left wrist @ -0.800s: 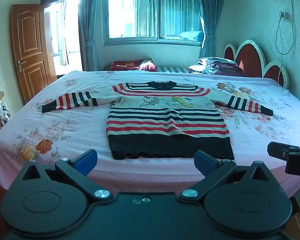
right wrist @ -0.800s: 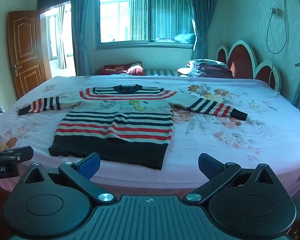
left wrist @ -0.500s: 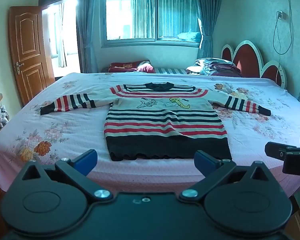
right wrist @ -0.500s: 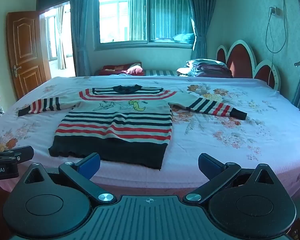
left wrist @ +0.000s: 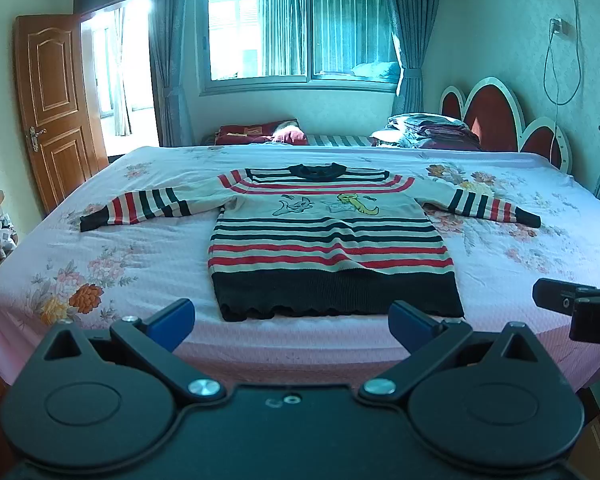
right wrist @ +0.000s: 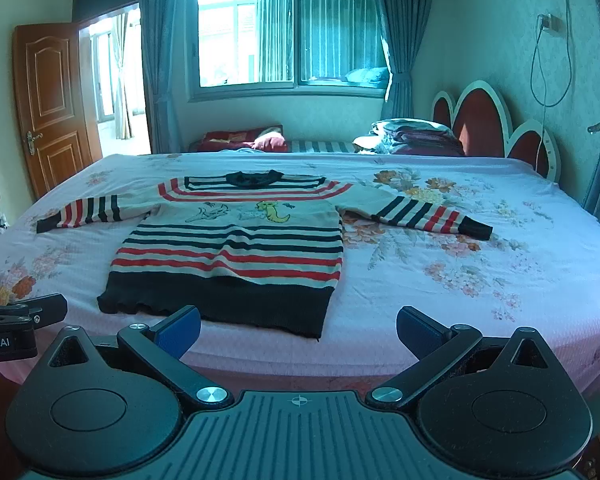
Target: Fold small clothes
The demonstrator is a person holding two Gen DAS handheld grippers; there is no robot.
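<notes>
A bed (left wrist: 100, 248) with a pale floral sheet fills the middle of the room. At its far right stands a scalloped red headboard (left wrist: 496, 116), with a heap of folded bedding (left wrist: 424, 130) just beside it. A dark red bundle (left wrist: 260, 132), perhaps a pillow or blanket, lies at the far edge below the window (left wrist: 296, 36), which is flanked by blue curtains (left wrist: 406, 40). On the left a brown panelled door (left wrist: 56, 108) stands open. A cable (left wrist: 560, 64) hangs from a wall socket on the right.
</notes>
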